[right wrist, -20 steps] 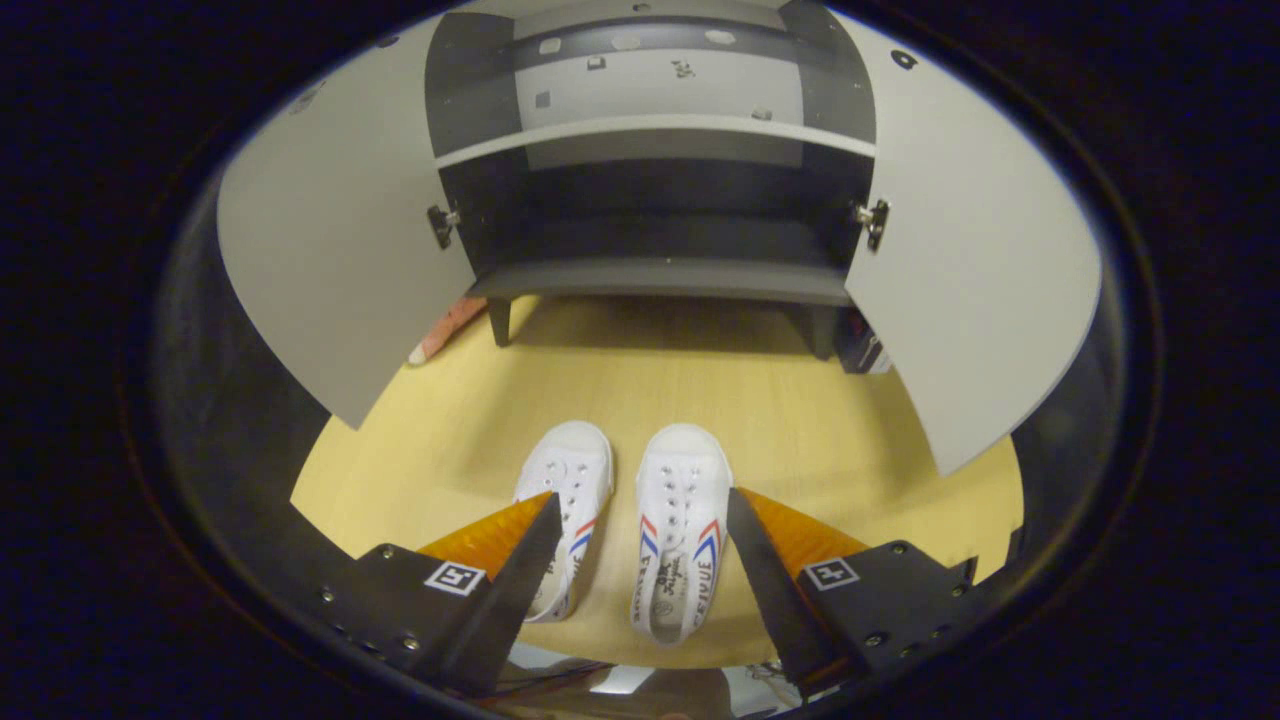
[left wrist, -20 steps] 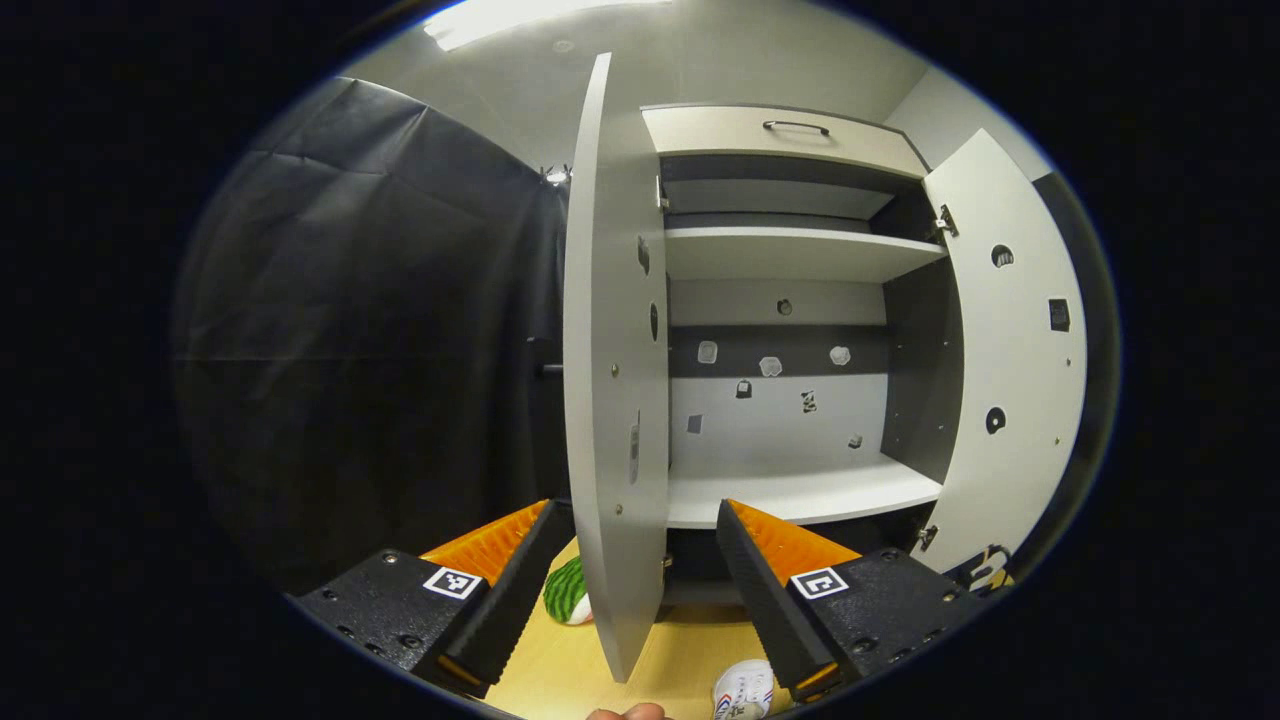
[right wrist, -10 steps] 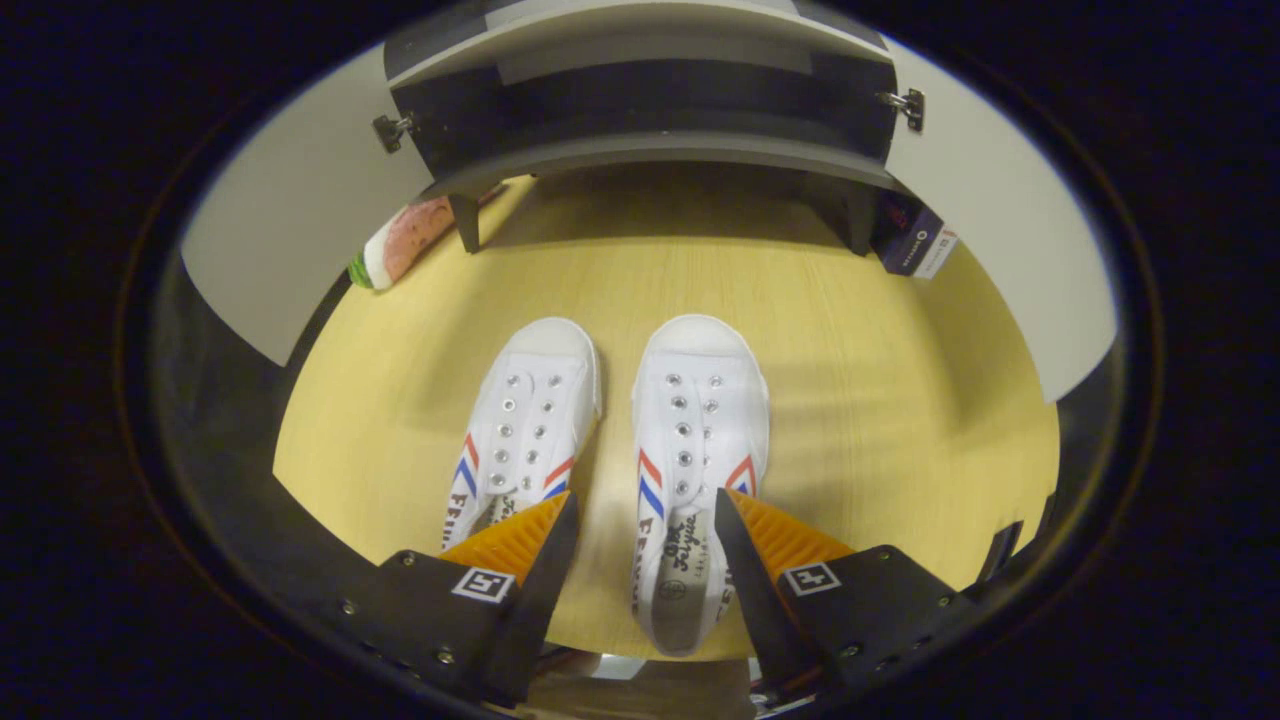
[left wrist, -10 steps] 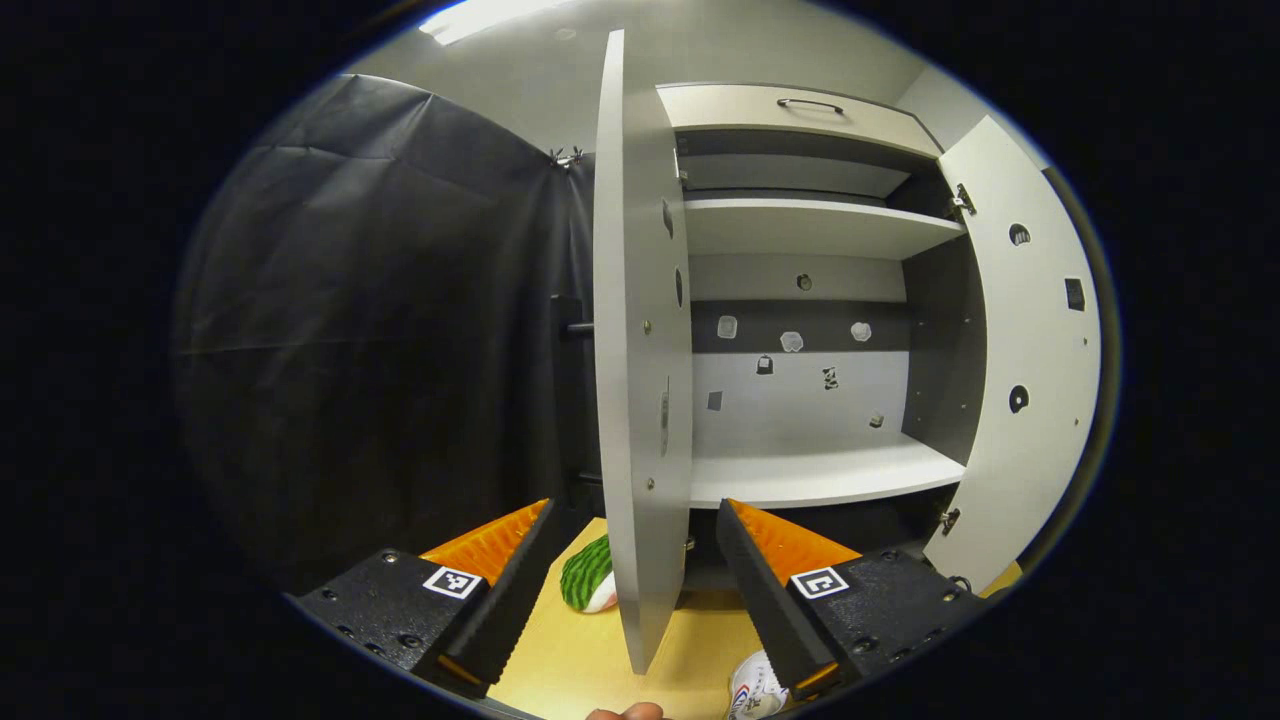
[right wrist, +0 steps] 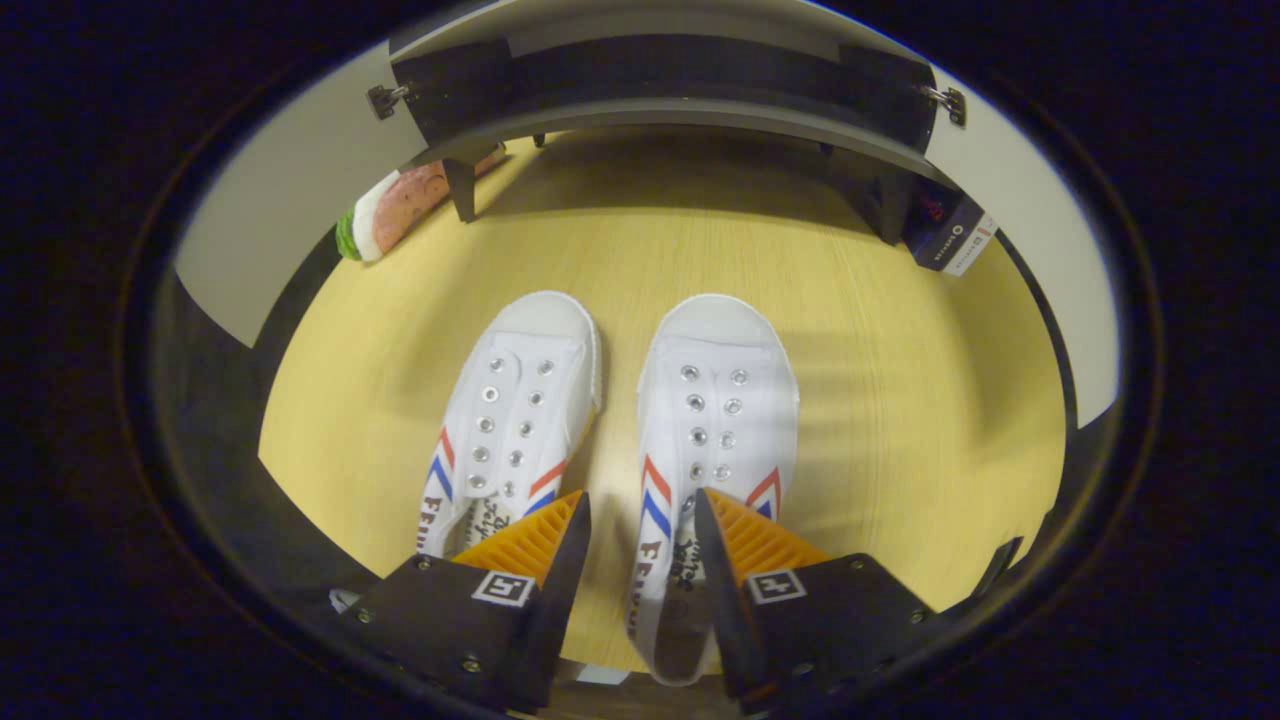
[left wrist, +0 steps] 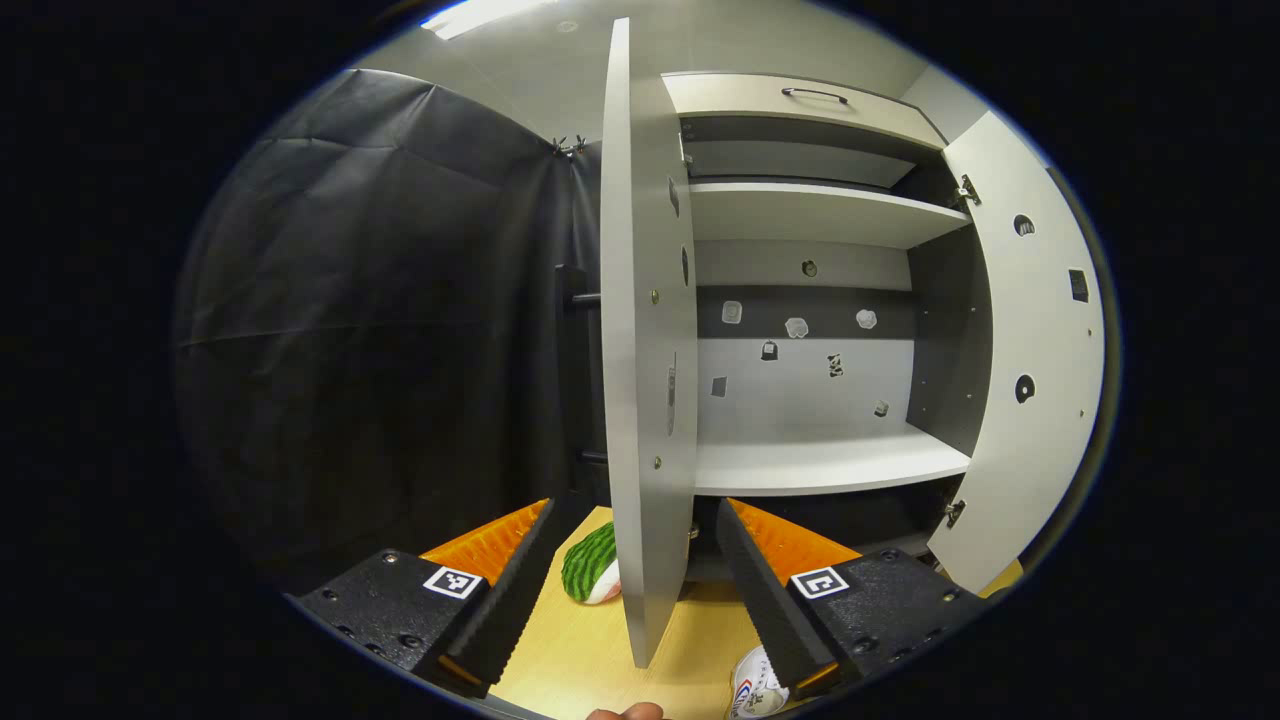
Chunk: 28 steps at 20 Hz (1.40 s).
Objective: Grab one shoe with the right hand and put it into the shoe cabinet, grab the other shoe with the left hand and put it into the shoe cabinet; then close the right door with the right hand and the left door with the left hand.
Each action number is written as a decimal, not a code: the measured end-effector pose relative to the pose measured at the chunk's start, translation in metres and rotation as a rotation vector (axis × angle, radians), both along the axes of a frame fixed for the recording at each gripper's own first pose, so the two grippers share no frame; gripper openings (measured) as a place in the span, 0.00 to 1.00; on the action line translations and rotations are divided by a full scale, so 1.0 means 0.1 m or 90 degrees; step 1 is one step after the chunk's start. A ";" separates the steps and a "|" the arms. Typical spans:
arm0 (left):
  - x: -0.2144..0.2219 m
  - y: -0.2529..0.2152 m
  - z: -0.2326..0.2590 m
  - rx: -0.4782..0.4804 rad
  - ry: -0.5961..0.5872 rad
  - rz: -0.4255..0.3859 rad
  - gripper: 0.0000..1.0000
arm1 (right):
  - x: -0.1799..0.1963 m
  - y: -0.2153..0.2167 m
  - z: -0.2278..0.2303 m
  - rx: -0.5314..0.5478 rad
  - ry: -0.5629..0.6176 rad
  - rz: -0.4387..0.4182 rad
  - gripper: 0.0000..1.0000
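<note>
Two white shoes with red and blue stripes lie side by side on the yellow wooden floor, the left shoe (right wrist: pixel 520 410) and the right shoe (right wrist: pixel 715 400). My right gripper (right wrist: pixel 643 510) is low over the right shoe's heel end. Its fingers straddle that shoe's inner side wall, one in the gap between the shoes and one over the shoe's opening, with some space still showing. My left gripper (left wrist: pixel 638 505) stands open and empty in front of the cabinet's open left door (left wrist: pixel 645 350). A shoe toe (left wrist: pixel 752 690) peeks beside its right finger. The right door (left wrist: pixel 1020 350) is open too.
The cabinet has a bare lower shelf (left wrist: pixel 820 465) and an upper shelf (left wrist: pixel 810 212). A watermelon-patterned object (right wrist: pixel 395 210) lies on the floor by the left door, and a dark box (right wrist: pixel 950 235) sits near the cabinet's right leg. Black cloth hangs on the left.
My right gripper has come down and forward onto the right shoe, and its fingers have narrowed around the shoe's inner side. The left gripper has drifted slightly and stays open.
</note>
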<state>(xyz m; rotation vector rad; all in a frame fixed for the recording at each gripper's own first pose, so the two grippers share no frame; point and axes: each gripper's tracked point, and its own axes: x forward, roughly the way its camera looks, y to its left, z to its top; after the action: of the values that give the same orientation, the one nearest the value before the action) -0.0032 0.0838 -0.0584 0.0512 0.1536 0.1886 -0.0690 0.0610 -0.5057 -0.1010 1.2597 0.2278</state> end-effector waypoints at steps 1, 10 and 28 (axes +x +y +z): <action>0.01 0.00 0.01 0.002 -0.001 -0.001 0.96 | 0.01 0.02 -0.04 0.004 0.000 -0.004 0.59; 0.05 0.02 -0.08 -0.009 0.003 0.001 0.96 | 0.06 -0.09 -0.07 -0.022 -0.004 -0.021 0.27; 0.02 0.09 -0.08 -0.017 0.002 0.003 0.96 | 0.07 -0.04 -0.03 -0.020 -0.044 -0.030 0.01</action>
<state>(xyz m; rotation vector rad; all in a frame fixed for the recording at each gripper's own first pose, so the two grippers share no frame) -0.0016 0.0931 -0.0667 0.0240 0.1587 0.1914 -0.0620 0.0572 -0.5092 -0.1049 1.1963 0.1620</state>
